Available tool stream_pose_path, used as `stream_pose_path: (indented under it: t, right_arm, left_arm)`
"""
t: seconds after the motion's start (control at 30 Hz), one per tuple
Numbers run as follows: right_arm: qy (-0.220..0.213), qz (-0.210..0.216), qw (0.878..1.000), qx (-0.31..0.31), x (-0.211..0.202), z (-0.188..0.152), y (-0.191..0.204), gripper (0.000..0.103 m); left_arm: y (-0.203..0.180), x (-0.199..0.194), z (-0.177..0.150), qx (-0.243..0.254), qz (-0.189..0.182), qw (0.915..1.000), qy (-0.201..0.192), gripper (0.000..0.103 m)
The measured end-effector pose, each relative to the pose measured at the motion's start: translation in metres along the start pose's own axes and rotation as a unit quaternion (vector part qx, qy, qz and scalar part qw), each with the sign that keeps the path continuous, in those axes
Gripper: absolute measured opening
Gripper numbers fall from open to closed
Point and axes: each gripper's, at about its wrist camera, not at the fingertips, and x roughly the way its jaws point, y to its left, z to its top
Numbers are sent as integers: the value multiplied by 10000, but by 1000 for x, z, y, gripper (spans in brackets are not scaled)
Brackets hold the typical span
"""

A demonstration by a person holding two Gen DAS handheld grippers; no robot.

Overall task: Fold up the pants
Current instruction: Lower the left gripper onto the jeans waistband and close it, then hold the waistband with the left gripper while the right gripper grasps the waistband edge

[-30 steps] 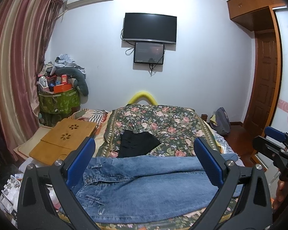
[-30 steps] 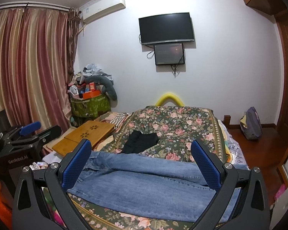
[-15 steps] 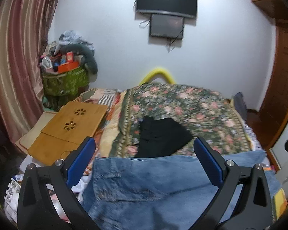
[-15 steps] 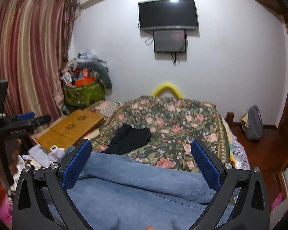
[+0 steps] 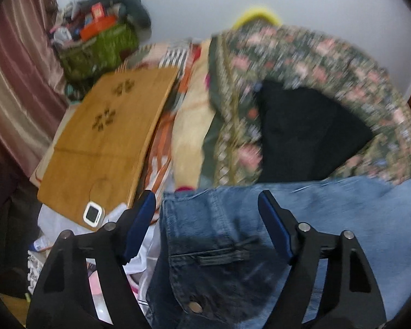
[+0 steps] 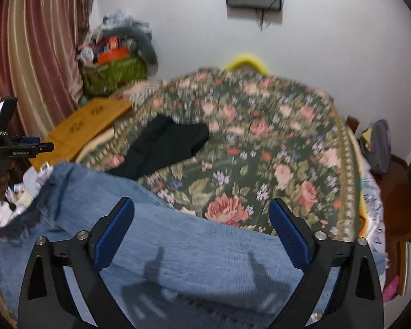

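1. Two grippers hung low over the jeans (image 5: 328,219), each with its fingers spread wide and nothing between them, probably so the denim could be taken at both ends together.
2. The left gripper (image 5: 207,220) straddled the waistband corner, near the belt loop and rivet button; that thick edge looked the firmest place to grip.
3. The right gripper (image 6: 201,229) stood over a plain stretch of leg and cast the shadows of its fingers on the cloth, so it was close but, as I judge, not yet touching.
4. The jeans lay flat across the near edge of the bed, on the floral bedspread (image 6: 274,142), with the waist at the left.
5. Just beyond them lay a black garment (image 5: 309,134), apart from the folding area.
6. Farther left sat a wooden lap table (image 5: 104,137), beside the bed.
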Motion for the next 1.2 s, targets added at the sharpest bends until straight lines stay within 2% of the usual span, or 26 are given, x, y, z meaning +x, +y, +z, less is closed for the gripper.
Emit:
stream_pose_path:
  t: [0.2,0.27,0.43,0.5,0.67,0.77,0.87,0.97,1.03,1.07,1.13,1.2]
  right_arm:
    - [611,272,9977,-100,51,4,-9,81]
    - [828,411,9957,-99,67,7,-9,75]
    - [1169,750,9899,-276,96,10,5,69]
    - [1236,860,9877,-422,101,12,16,65]
    - [1325,887,9839,-804,113,15,32,60]
    - [1459,1067,9793,-912,114,14,38,48]
    - [1489,1044,9777,-1055,113,8,43,44]
    - [1540,1140,9768,-953,112,5,45,33]
    - [1488,1060,9777,-1033,113,3,49,28]
    - [1459,971,9787,-1072,113,3,50,20]
    - [1412,1003,9795,-1031,112,3,51,13]
    - [1349,964,9806,-1042,109,4,51,9]
  left_arm:
    - [-1,61,2,50,-223,9973,696,65]
    - [-3,69,-2,115,-171,9960,873,58]
    - [-11,91,-8,298,-146,9927,1157,54]
    - [-11,92,-10,274,-216,9926,1162,50]
    - [-15,89,-18,439,-246,9909,1247,31]
    - [-16,84,-24,523,-289,9899,1287,25]
    - [-16,84,-28,478,-308,9898,1304,23]
    - [-20,88,-28,456,-205,9902,1301,21]
    - [-26,88,-27,564,-95,9911,1204,16]
    - [-30,87,-26,638,-24,9913,1150,13]
    - [-35,83,-22,777,110,9916,1029,11]
    - [-33,76,-15,707,147,9931,926,8]
